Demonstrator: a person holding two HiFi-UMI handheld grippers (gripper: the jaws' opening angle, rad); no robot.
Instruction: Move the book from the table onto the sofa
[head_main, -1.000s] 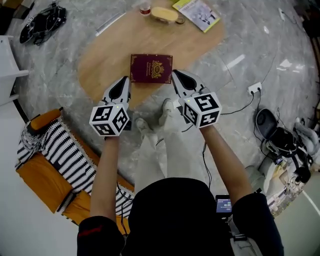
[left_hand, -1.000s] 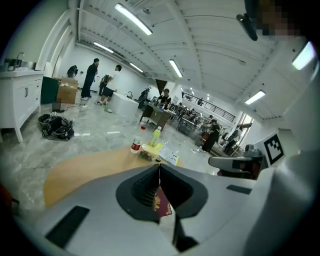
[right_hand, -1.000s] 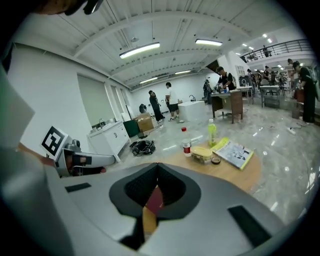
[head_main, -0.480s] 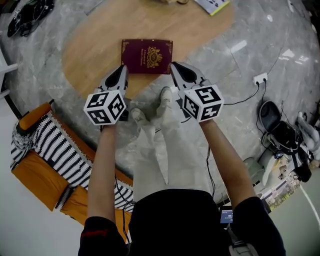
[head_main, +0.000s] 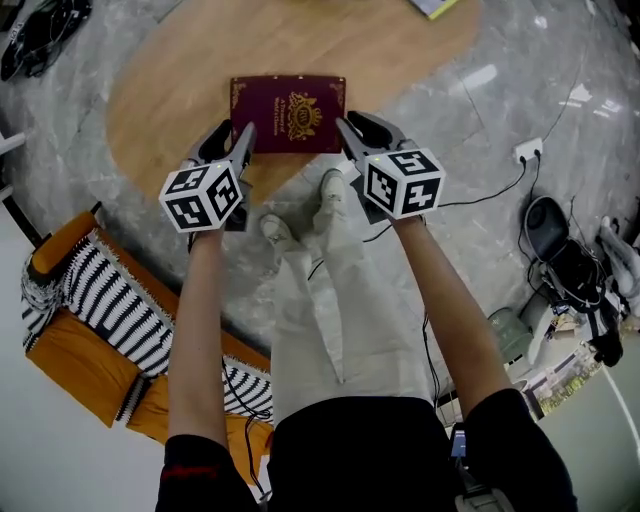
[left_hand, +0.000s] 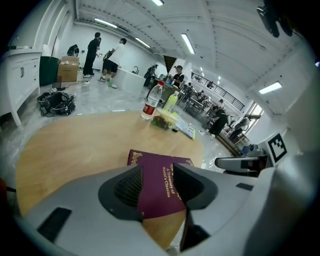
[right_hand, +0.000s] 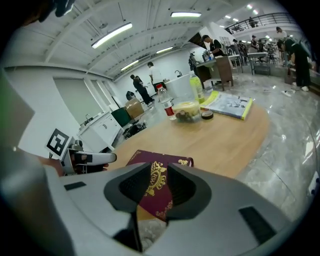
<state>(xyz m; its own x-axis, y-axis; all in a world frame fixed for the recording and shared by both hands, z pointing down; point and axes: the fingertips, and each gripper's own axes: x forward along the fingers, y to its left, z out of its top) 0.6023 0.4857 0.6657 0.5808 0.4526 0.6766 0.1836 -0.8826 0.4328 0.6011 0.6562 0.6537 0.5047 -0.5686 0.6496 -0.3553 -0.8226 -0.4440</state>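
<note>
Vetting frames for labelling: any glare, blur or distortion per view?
Head view: sharp, even light, glare streaks on the marble floor, edges bowed. Left gripper view: heavy fisheye, black corners, spine print on the book readable. Right gripper view: same fisheye, ceiling lights clipped white.

left gripper (left_hand: 159, 186), its jaws apart and just opening, frames a maroon book (left_hand: 152, 162) lying flat on a wooden table (left_hand: 75, 145); a water bottle (left_hand: 152, 102) stands farther back.
</note>
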